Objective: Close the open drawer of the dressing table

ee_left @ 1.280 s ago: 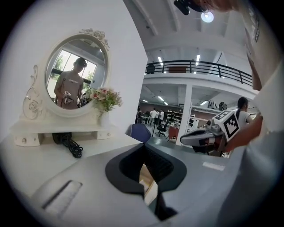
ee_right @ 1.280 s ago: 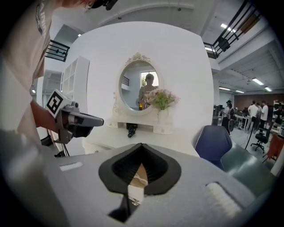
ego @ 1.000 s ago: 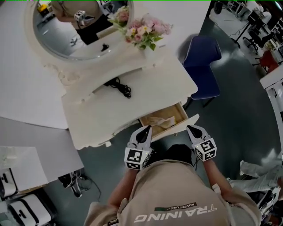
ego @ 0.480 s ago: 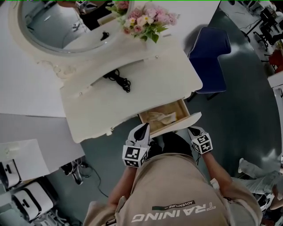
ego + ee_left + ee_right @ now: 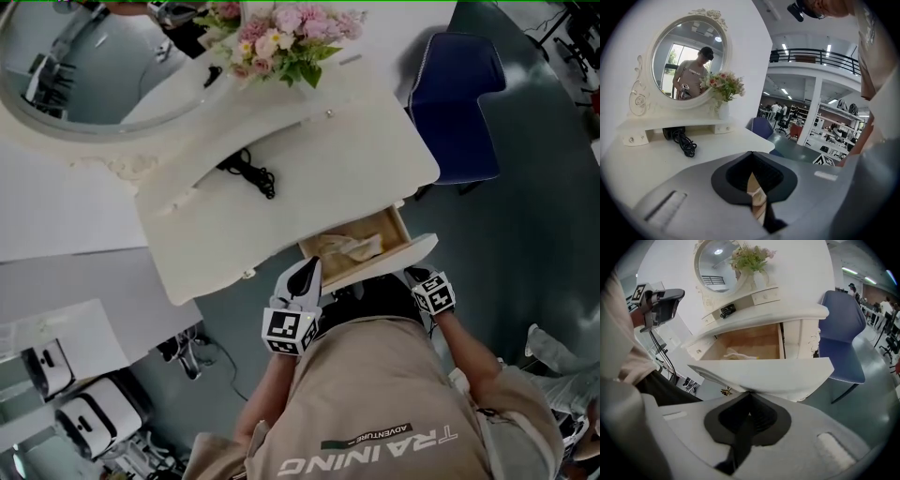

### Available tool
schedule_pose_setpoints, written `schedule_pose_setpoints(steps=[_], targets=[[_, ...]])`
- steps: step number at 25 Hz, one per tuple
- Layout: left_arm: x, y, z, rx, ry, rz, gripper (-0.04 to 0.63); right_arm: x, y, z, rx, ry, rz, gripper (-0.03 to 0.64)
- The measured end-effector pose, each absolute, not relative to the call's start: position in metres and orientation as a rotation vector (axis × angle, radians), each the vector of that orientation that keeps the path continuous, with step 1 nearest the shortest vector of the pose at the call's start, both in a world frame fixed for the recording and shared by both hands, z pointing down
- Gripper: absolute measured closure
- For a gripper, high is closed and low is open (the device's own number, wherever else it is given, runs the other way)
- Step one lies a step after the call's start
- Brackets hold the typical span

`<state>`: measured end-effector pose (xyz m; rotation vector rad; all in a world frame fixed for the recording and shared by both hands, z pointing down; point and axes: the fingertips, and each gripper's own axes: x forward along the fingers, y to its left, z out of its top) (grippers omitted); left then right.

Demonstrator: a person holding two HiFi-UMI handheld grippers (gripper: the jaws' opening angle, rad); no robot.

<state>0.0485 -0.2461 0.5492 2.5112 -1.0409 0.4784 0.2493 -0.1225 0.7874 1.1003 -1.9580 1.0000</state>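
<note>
The cream dressing table (image 5: 216,234) has one drawer (image 5: 361,246) pulled out at its front right, with pale cloth inside. Its white drawer front (image 5: 412,253) faces me. My left gripper (image 5: 309,265) is shut and empty, its tips at the drawer's left front corner. My right gripper (image 5: 412,273) is also shut on nothing, just under the front panel's right end. In the right gripper view the shut tips of the right gripper (image 5: 749,392) sit against the lower edge of the drawer front (image 5: 764,373). In the left gripper view the left gripper (image 5: 751,153) points over the tabletop (image 5: 670,159).
A blue chair (image 5: 459,103) stands right of the table. On the table are an oval mirror (image 5: 84,66), a vase of pink flowers (image 5: 281,37) and a coiled black cable (image 5: 248,173). White devices (image 5: 94,417) and cables (image 5: 192,352) lie on the floor at lower left.
Both grippers have moved up closer to the drawer front, the right one most. My view has shifted, and the drawer looks about as far out as before.
</note>
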Motion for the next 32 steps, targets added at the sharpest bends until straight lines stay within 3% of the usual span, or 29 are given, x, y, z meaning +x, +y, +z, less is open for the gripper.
schedule_pose_setpoints(steps=[19,32], targets=[[0.04,-0.273,0.546,2.381,-1.282,0.439,0.578,0.24,-0.195,0.788,0.882,-2.097,0.969,0.614],[0.005,-0.278,0.544,2.29,-1.411,0.428,0.577,0.232,-0.275,0.788,0.981,-2.115,1.025,0.614]])
